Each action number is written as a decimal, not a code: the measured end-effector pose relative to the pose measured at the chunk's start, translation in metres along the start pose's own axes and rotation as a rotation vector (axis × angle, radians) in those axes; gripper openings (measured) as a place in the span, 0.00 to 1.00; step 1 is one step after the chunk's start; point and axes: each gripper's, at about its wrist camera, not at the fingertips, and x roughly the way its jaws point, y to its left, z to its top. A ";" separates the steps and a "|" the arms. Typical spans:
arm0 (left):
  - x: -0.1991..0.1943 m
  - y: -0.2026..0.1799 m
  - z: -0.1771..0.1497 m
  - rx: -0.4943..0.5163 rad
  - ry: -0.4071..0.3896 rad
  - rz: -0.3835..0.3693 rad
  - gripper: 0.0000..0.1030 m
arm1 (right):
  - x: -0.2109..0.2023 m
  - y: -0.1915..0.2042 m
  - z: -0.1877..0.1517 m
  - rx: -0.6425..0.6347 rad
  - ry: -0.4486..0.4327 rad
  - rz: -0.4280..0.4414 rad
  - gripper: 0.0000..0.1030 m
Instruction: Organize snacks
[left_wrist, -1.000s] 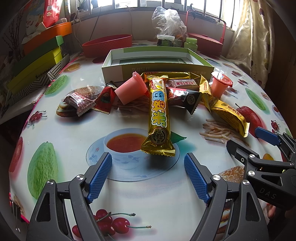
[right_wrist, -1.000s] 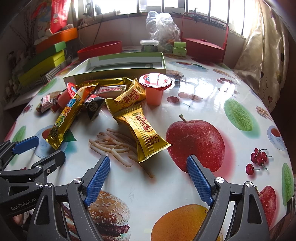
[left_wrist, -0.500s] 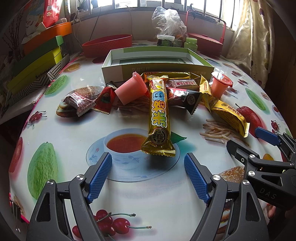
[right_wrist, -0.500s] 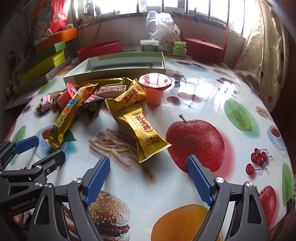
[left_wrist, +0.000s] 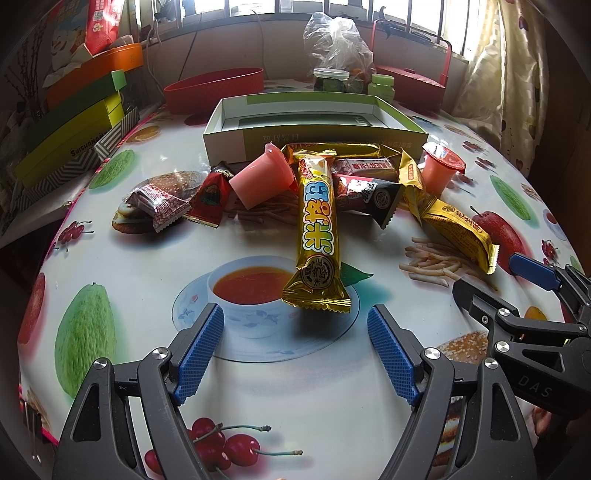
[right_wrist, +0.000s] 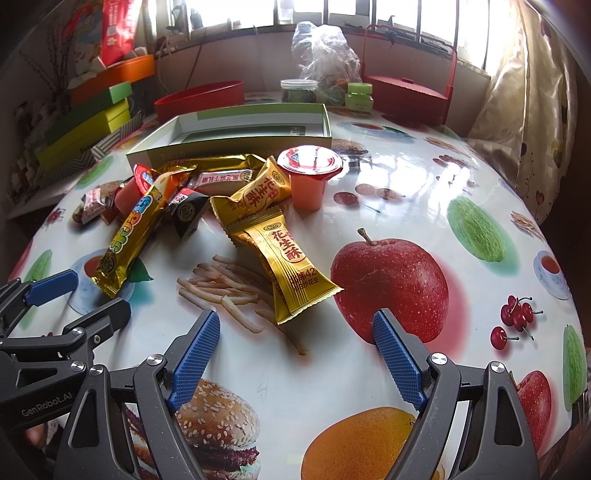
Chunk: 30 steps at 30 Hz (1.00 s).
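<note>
1. Left wrist view: my left gripper (left_wrist: 295, 345) hovers over the table (left_wrist: 314, 398), jaws wide apart, nothing between them
2. Long gold bar (left_wrist: 318, 229) lies just ahead of it, near end over the printed teacup, far end resting on the snack pile
3. Pink cup (left_wrist: 262, 179) lies tipped on its side, touching the bar's left side; red wrapper (left_wrist: 208, 195) and white-red wrapper (left_wrist: 159, 203) sit further left
4. Black wrapper (left_wrist: 373, 195) lies right of the bar; another gold pack (left_wrist: 458, 229) beyond it, orange cup (left_wrist: 439, 171) upright behind
5. Green box (left_wrist: 314, 127) sits open behind the pile, no snacks visible inside
6. Right wrist view: my right gripper (right_wrist: 295, 350) also hovers with jaws wide apart, holding nothing
7. Gold pack (right_wrist: 291, 266) lies just ahead of it, between the printed fries and the printed apple, its far end touching a second gold pack (right_wrist: 255, 195)
8. Orange cup (right_wrist: 308, 177) stands upright, sealed, just beside that second pack
9. My left gripper shows at the left edge of the right view, near the gold bar (right_wrist: 129, 236)
</note>
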 end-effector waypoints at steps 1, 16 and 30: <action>0.000 0.000 0.000 0.000 0.000 -0.001 0.78 | 0.000 0.000 0.000 -0.001 0.000 0.002 0.83; 0.001 0.012 0.023 -0.042 -0.012 -0.115 0.78 | 0.003 -0.007 0.016 -0.037 -0.028 0.058 0.81; 0.028 0.007 0.050 -0.015 0.021 -0.152 0.70 | 0.024 -0.009 0.034 -0.078 -0.005 0.094 0.61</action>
